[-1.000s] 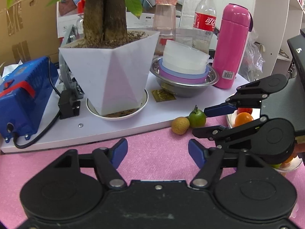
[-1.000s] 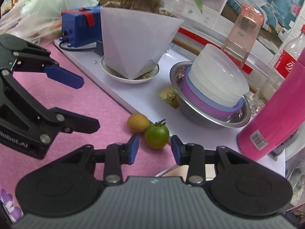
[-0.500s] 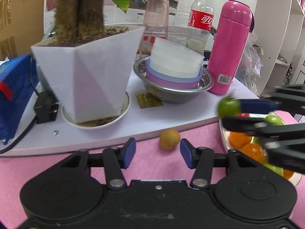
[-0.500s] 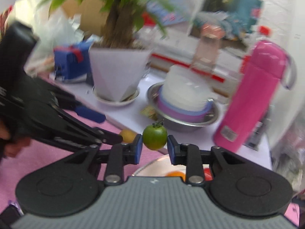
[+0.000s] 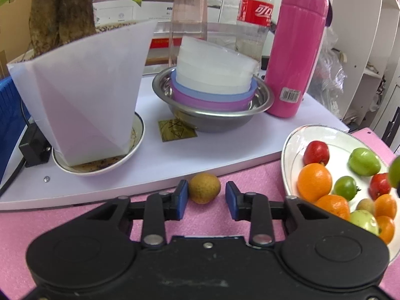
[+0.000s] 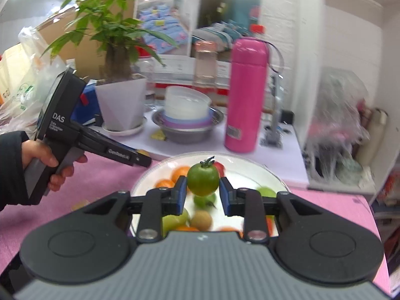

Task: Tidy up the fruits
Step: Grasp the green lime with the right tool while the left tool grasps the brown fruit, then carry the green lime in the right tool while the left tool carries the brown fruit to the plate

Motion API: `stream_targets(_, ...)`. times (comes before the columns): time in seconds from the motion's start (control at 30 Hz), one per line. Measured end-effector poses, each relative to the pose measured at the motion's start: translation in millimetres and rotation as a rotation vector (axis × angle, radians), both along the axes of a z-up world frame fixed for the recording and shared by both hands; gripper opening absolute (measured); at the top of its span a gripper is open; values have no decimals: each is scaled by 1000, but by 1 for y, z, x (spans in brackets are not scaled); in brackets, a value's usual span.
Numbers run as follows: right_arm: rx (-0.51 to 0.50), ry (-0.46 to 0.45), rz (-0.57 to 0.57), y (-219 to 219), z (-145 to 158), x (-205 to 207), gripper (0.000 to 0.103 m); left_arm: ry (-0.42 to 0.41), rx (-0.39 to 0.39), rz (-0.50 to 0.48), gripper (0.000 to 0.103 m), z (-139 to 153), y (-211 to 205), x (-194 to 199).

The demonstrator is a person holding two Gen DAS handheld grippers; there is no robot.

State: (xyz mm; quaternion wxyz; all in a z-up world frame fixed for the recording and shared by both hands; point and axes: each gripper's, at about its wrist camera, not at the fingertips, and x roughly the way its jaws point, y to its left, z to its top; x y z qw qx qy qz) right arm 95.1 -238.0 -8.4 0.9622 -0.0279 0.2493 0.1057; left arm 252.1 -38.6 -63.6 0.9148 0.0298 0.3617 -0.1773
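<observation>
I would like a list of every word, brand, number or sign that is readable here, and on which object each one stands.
"DAS": on the body of the left tongs.
White brand characters on a red label: on the cola bottle; I cannot read them with certainty.
Barcode: on the pink flask; digits too small.
Triangle sign: on the yellow sticker; no readable text.
Small print under "DAS" and the poster text: too blurred.

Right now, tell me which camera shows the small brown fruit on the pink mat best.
The left wrist view. The brown fruit sits sharp and whole on the pink mat, between the left tongs. In the right wrist view it is only a small yellowish sliver behind the tip of the left tongs.
</observation>
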Motion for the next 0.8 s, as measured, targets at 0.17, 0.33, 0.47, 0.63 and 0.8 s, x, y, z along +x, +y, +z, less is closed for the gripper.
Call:
stream_targets(0.17,26,6,-46,-16,-4,-7,27,25,-21,3,27,5,1,-1)
stream_targets(0.33,40,-12,-66,-26,-2,-18,27,-27,-33,-46,27,31,-9,-23)
stream_targets(0.47,47,-23,-72,-31,0,-23,27,-52,-64,-132,27,55,-32,-41)
stream_targets(0.63,37,-22,-61,-31,0,-23,27,-53,-91,-232,27,73,-74,-51)
stream_targets(0.8,16,-6,-50,-30,-2,-13,27,-29,-91,-271,27,71,-113,-40)
